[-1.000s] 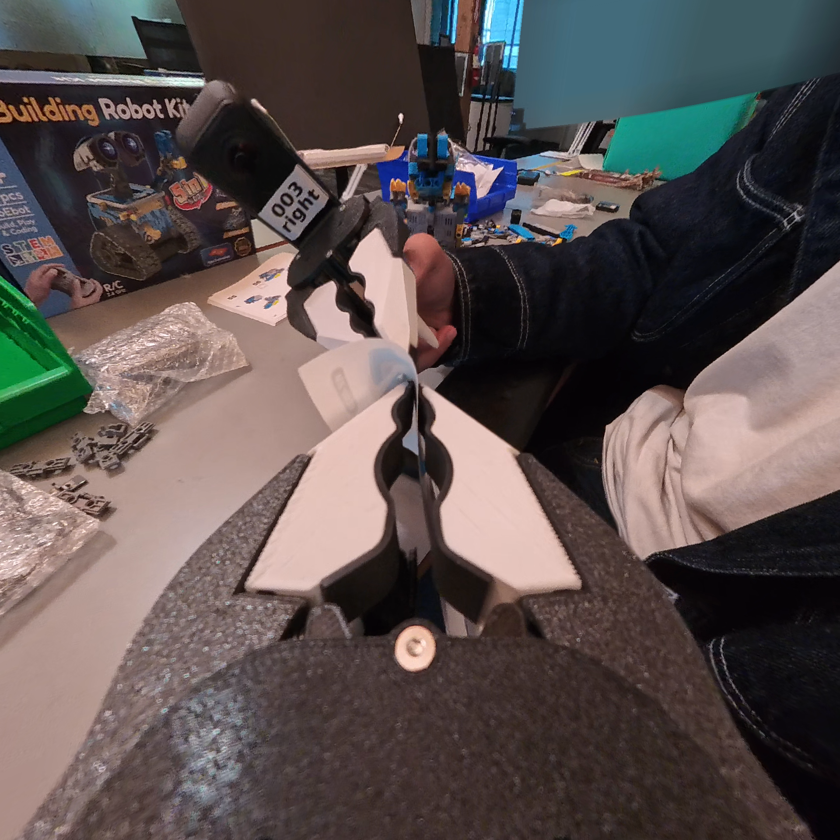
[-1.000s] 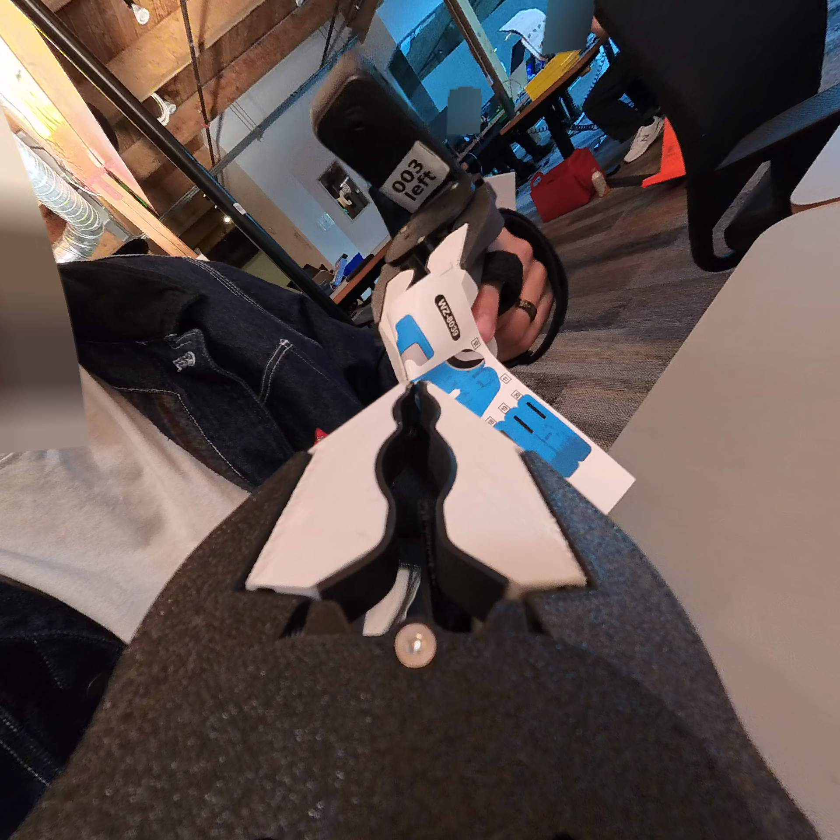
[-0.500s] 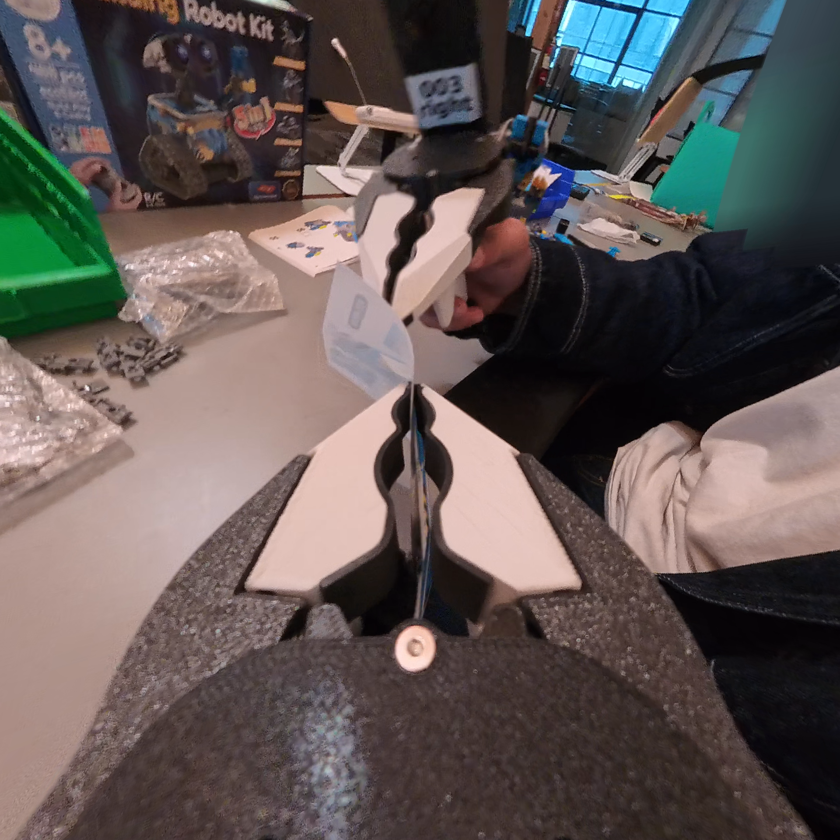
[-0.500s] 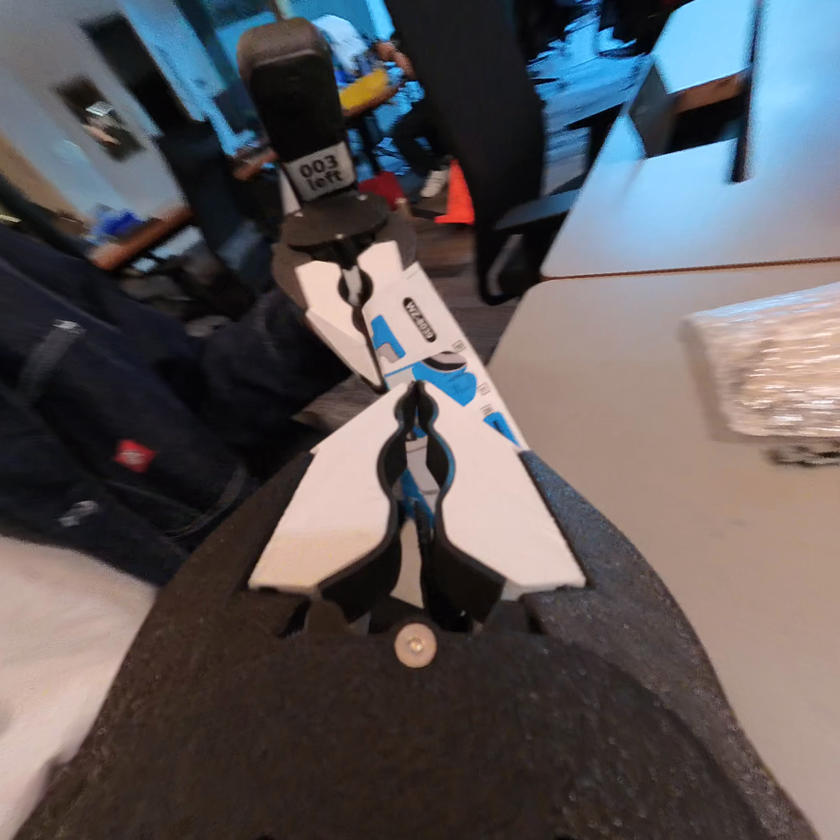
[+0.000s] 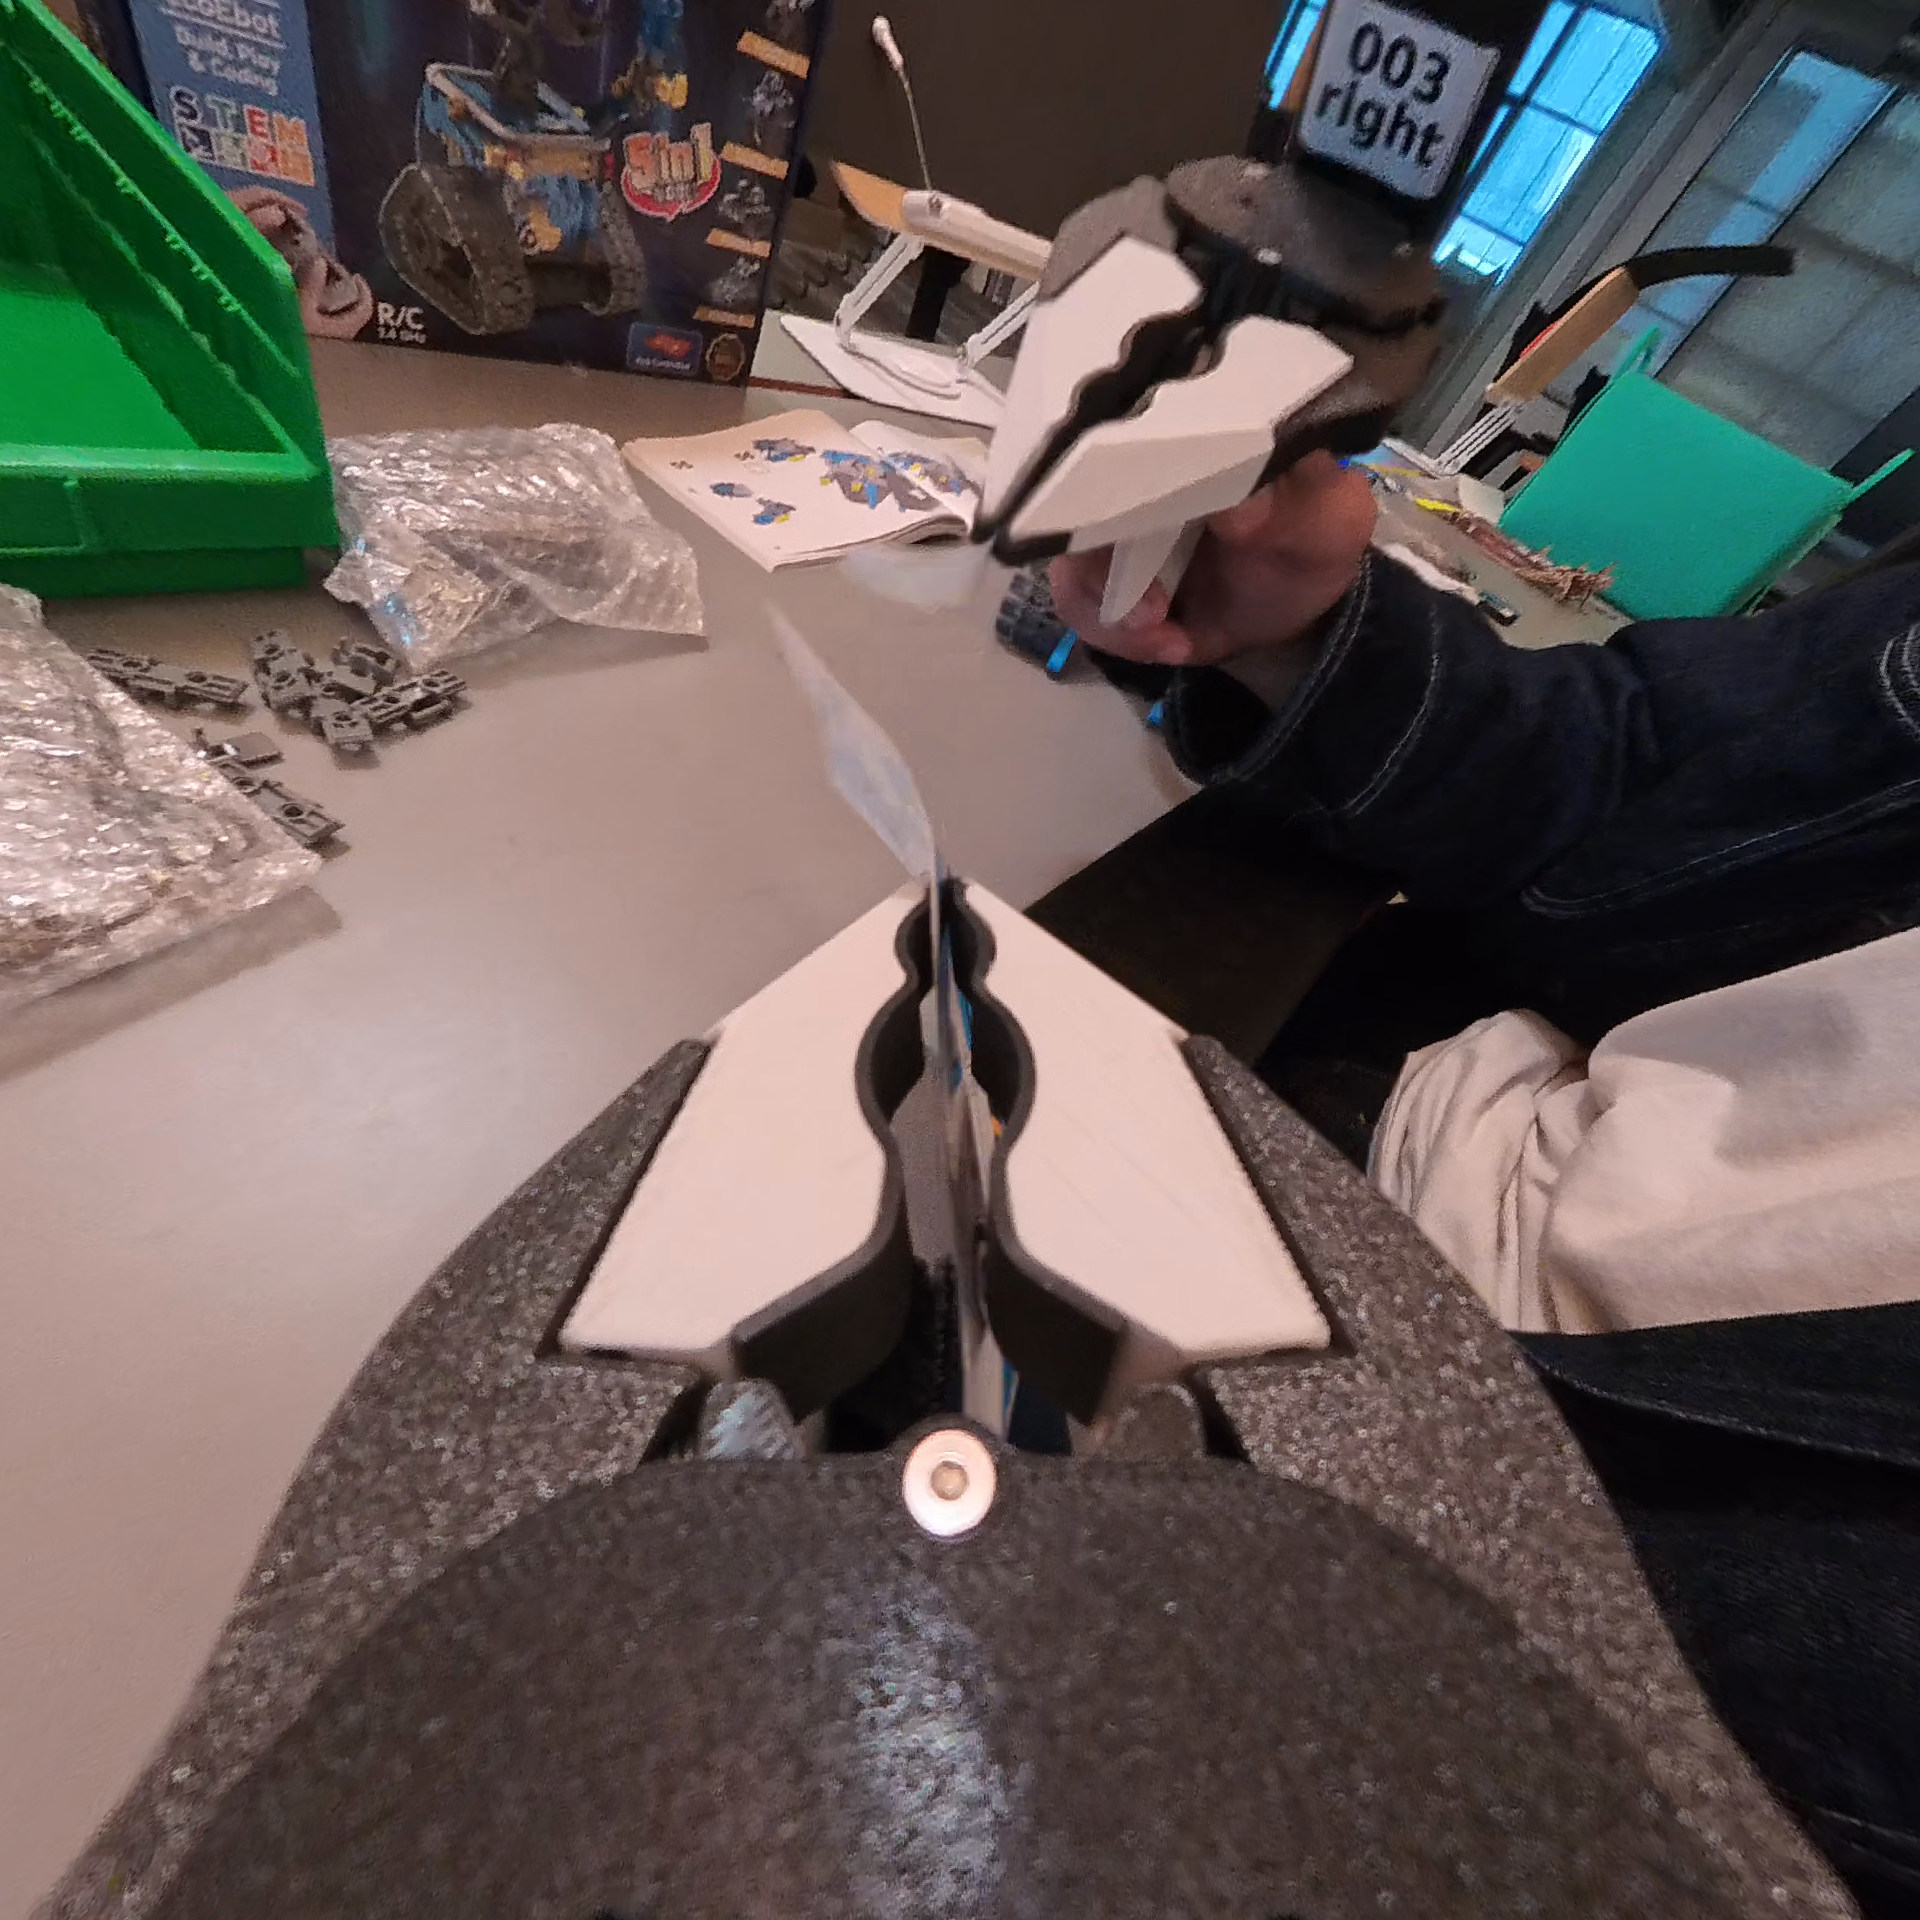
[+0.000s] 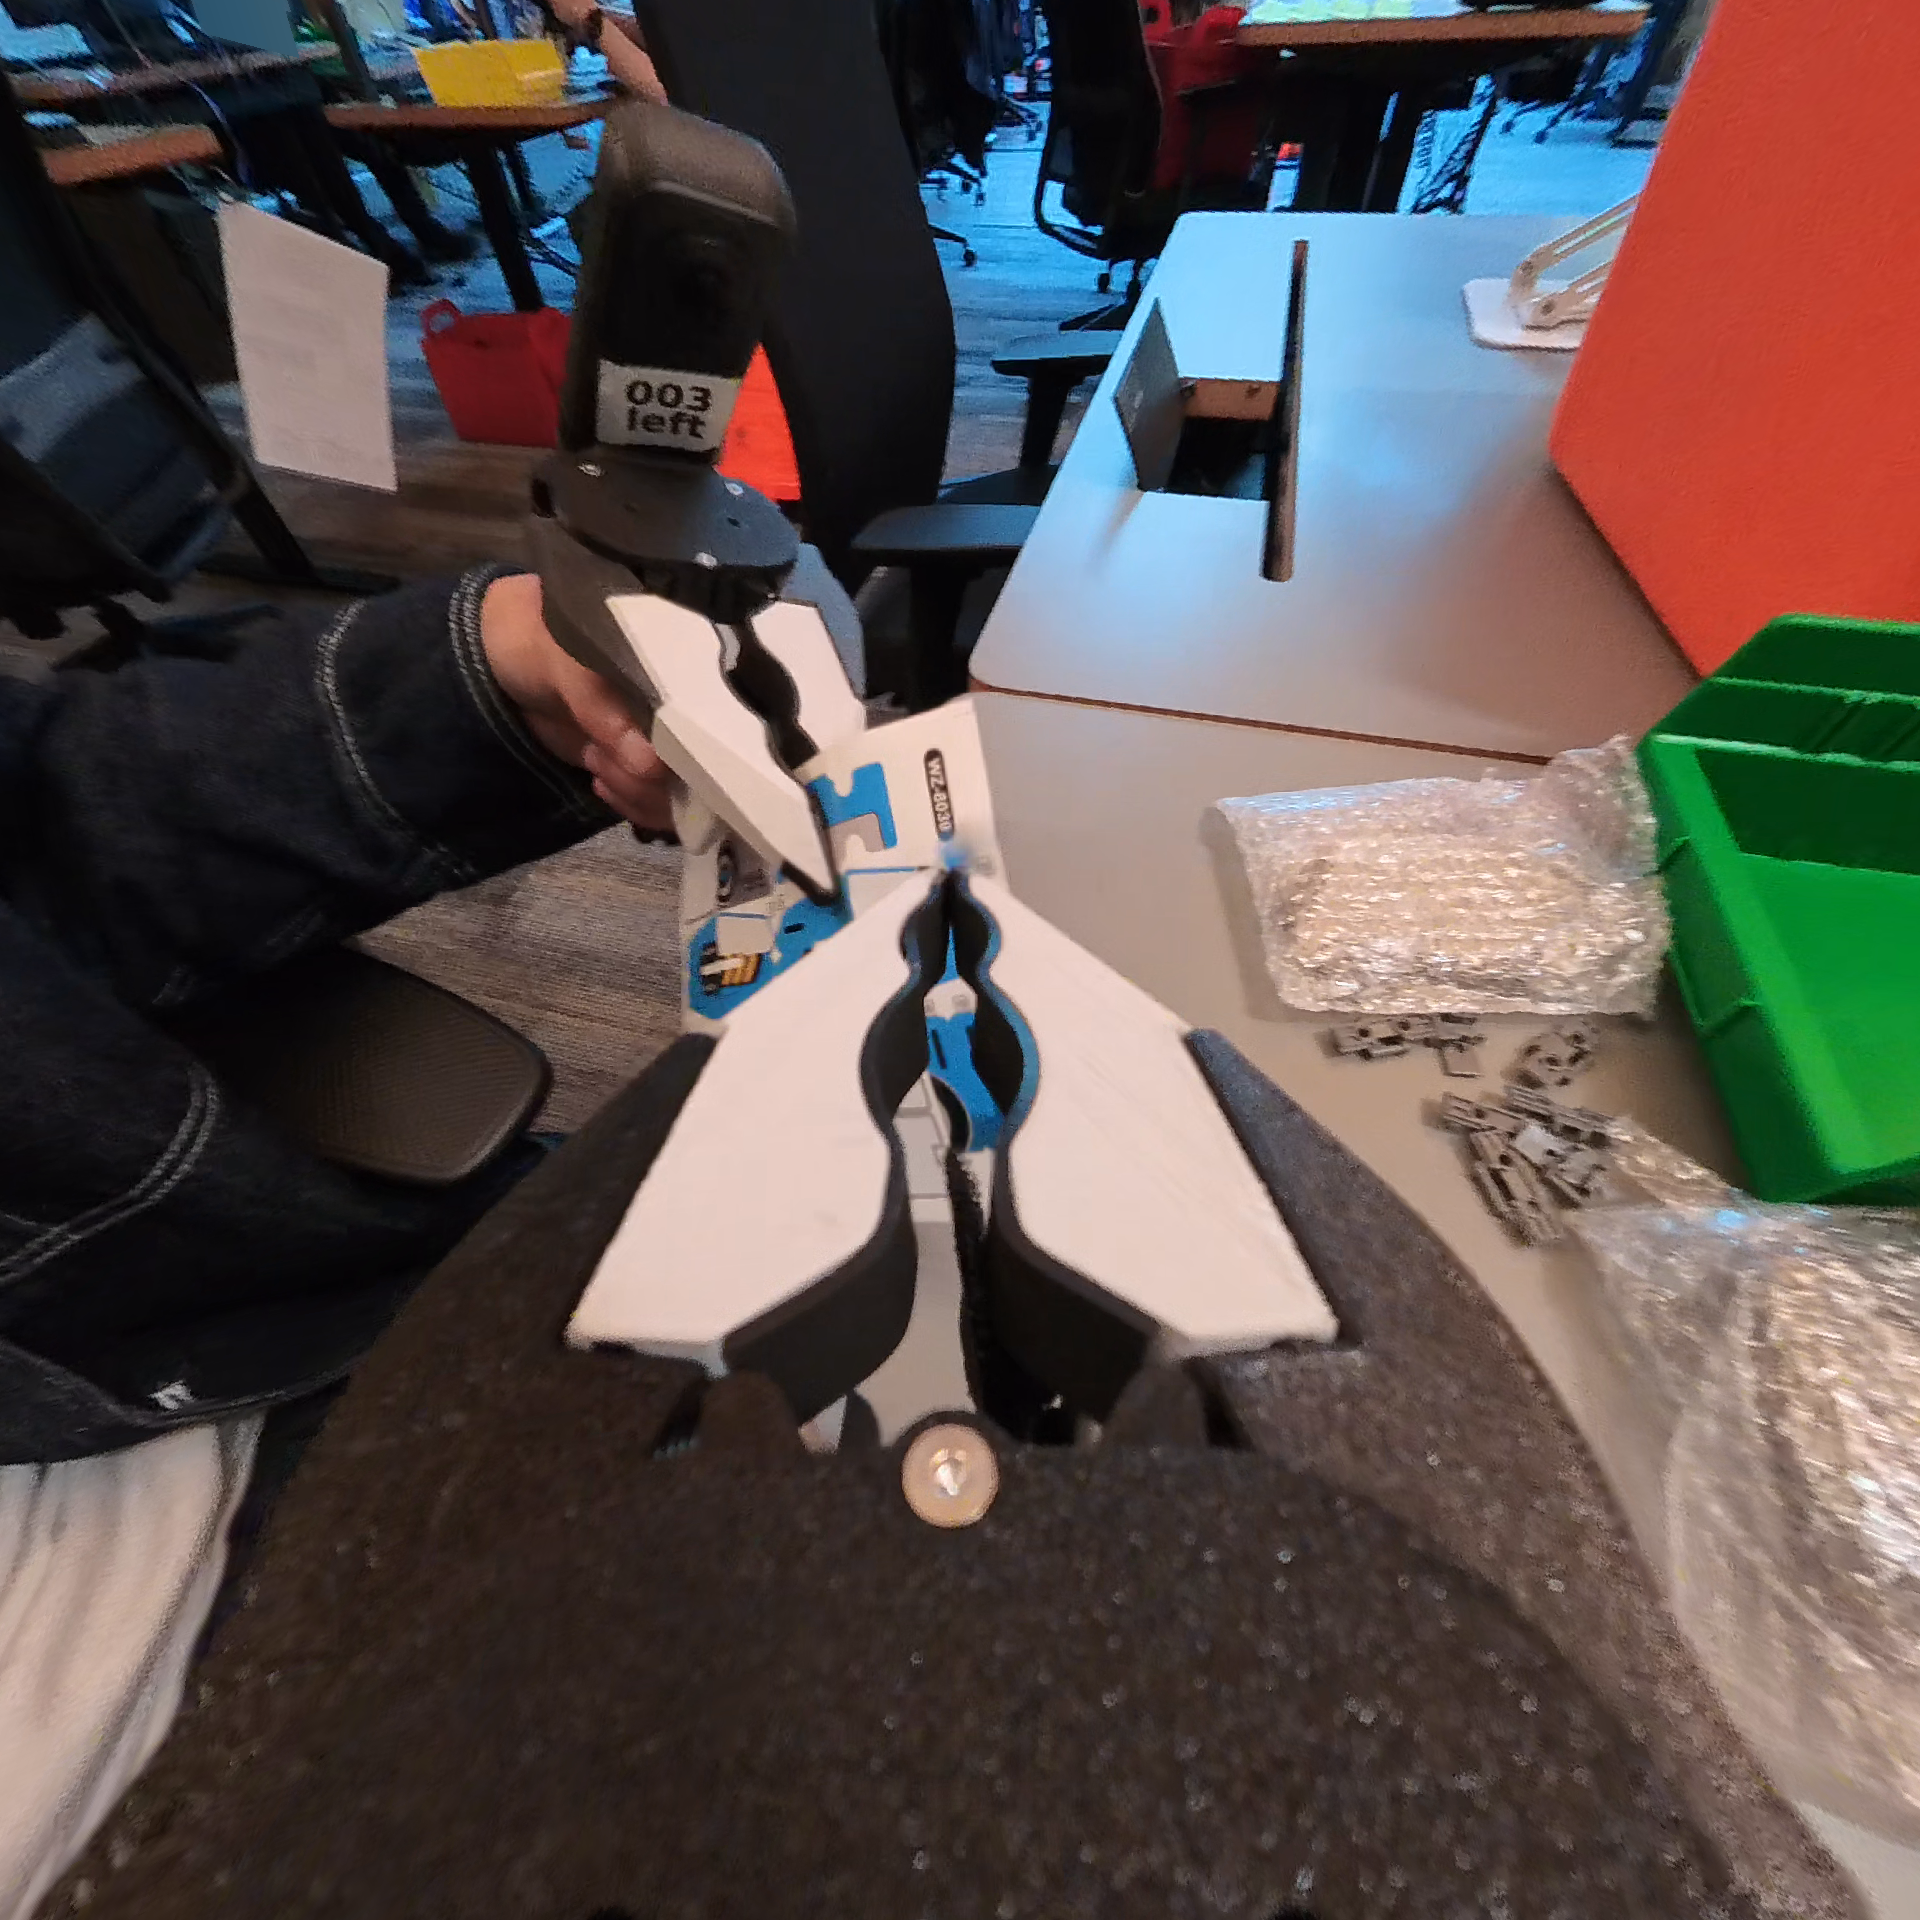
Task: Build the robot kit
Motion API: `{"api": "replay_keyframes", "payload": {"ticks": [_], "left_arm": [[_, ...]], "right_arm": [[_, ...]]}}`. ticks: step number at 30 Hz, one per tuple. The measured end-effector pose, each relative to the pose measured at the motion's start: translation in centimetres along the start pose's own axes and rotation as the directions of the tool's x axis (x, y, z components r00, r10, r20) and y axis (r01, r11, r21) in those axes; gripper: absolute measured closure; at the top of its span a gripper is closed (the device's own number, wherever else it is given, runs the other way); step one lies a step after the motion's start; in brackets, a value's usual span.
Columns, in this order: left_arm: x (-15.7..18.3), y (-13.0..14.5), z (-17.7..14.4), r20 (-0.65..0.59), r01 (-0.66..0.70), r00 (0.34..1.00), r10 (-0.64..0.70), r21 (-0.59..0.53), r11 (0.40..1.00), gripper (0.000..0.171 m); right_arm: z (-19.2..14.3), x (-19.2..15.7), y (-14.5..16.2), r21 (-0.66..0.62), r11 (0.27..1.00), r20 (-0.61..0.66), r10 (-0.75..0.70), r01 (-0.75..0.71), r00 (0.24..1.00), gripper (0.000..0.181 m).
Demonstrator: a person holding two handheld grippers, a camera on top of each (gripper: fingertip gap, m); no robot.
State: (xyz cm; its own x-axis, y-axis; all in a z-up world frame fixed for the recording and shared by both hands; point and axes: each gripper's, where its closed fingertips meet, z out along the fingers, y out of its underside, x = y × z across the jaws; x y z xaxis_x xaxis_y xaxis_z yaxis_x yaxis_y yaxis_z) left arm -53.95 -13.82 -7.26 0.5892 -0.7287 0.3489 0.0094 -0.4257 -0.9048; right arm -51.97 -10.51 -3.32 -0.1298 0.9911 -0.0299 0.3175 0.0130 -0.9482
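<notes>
My left gripper point(image 5: 940, 888) is shut on a white and blue sticker sheet point(image 5: 862, 758), seen edge-on; the sheet sticks out past the fingertips over the grey table point(image 5: 520, 935). My right gripper point(image 5: 989, 540) is shut higher up and to the right, with a small pale, blurred piece point(image 5: 914, 571) at its tips, apart from the sheet. In the right wrist view my right gripper point(image 6: 948, 883) is shut, with a small blue speck at its tips. Just behind it the left gripper point(image 6: 826, 888) pinches the sheet point(image 6: 904, 790). A hand in a dark denim sleeve holds each gripper.
A green bin point(image 5: 125, 395) stands at the left, also in the right wrist view point(image 6: 1818, 935). Bubble-wrap bags point(image 5: 499, 530) and loose grey parts point(image 5: 332, 696) lie beside it. A toy kit box point(image 5: 540, 177) and an open booklet point(image 5: 821, 488) lie farther back.
Both grippers have swung round over the table. The right gripper has lifted off the sheet with a small piece at its tips; a gap now separates it from the sheet.
</notes>
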Motion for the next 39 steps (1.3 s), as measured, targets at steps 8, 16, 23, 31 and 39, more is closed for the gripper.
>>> {"api": "replay_keyframes", "payload": {"ticks": [8,16,23,31,39], "left_arm": [[-5.7,1.2,0.0,0.089,0.047,0.996,-0.032,-0.177,0.983,0.171],[-15.4,2.9,2.8,0.247,0.17,0.969,-0.019,-0.604,0.779,0.141],[-17.5,-0.8,2.6,0.4,0.067,0.885,0.239,-0.617,0.784,0.073],[-15.4,-4.8,4.0,0.418,0.03,0.815,0.4,-0.722,0.692,0.082],[-12.6,-10.8,10.0,0.354,-0.142,0.781,0.515,-0.701,0.698,0.092]], "right_arm": [[-1.0,0.9,-1.4,0.009,0.999,-0.094,-0.051,0.052,0.994,0.181],[-8.7,-3.7,-4.9,0.122,0.983,-0.339,-0.089,0.138,0.937,0.181],[-30.3,-5.6,0.9,0.31,0.95,-0.691,0.208,0.025,0.693,0.181],[-48.2,-5.4,11.5,0.567,0.824,-0.77,0.528,0.003,0.358,0.181],[-50.1,-2.6,12.9,0.477,0.879,-0.836,0.451,0.009,0.314,0.181]]}}
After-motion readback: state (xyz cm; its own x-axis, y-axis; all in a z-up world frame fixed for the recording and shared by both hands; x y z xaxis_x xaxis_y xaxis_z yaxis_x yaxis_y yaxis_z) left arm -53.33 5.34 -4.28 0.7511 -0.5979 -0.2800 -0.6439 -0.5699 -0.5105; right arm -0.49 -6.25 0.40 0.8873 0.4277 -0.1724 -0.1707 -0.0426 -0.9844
